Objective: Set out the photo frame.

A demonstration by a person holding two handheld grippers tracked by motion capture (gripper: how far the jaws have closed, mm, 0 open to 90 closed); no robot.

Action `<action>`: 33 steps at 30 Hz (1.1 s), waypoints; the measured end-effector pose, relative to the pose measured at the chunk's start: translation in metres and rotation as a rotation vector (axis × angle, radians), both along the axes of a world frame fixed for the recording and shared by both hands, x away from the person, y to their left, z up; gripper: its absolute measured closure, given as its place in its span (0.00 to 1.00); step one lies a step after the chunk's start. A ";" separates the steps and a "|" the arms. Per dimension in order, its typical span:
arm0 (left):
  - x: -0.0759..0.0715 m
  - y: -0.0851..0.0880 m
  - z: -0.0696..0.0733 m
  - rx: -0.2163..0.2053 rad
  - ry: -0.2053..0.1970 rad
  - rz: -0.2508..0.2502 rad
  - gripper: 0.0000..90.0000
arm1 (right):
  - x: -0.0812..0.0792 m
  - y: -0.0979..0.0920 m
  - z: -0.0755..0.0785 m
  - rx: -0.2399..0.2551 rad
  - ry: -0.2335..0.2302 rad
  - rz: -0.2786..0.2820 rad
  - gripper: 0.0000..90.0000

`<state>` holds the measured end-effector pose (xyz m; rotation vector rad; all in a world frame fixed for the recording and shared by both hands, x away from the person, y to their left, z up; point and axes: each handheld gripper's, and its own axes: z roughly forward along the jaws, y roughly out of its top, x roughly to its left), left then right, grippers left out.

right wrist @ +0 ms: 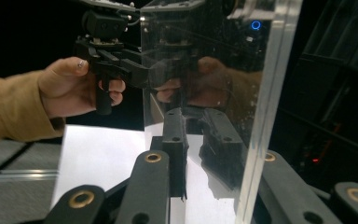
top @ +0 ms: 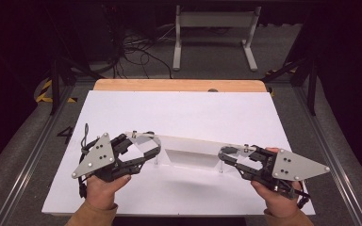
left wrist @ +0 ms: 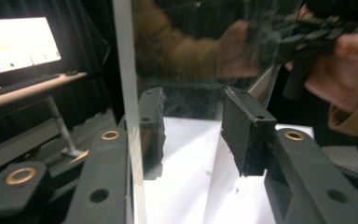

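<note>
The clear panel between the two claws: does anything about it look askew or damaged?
Yes, slightly askew. In the high view the clear panel hangs above the white table, its left end by the left claw higher than its right end by the right claw. No crack or chip is visible.

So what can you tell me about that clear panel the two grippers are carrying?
The clear panel looks like see-through acrylic, a long shelf-like piece with small metal posts hanging under it and its shadow on the white table below, so it appears lifted. It spans between the left gripper and the right gripper, one at each end. In the right gripper view the jaws appear to clamp its wall. In the left gripper view its edge sits by one jaw, with the other standing off.
</note>
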<state>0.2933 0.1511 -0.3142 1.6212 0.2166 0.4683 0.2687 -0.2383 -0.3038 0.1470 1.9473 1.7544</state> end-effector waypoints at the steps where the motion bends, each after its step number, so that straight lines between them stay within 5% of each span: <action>1: -0.002 0.000 0.002 -0.001 0.007 0.000 0.65 | 0.000 -0.001 0.001 0.008 0.013 0.005 0.84; 15: -0.018 0.004 0.017 -0.040 0.051 -0.025 0.70 | -0.004 -0.004 0.012 0.070 0.136 0.068 0.85; 24: -0.020 0.004 0.020 -0.050 0.152 -0.073 0.75 | -0.002 -0.008 0.015 0.097 0.240 0.103 0.85; 33: -0.016 0.002 0.018 -0.051 0.195 -0.074 0.76 | 0.007 -0.011 0.012 0.126 0.300 0.113 0.84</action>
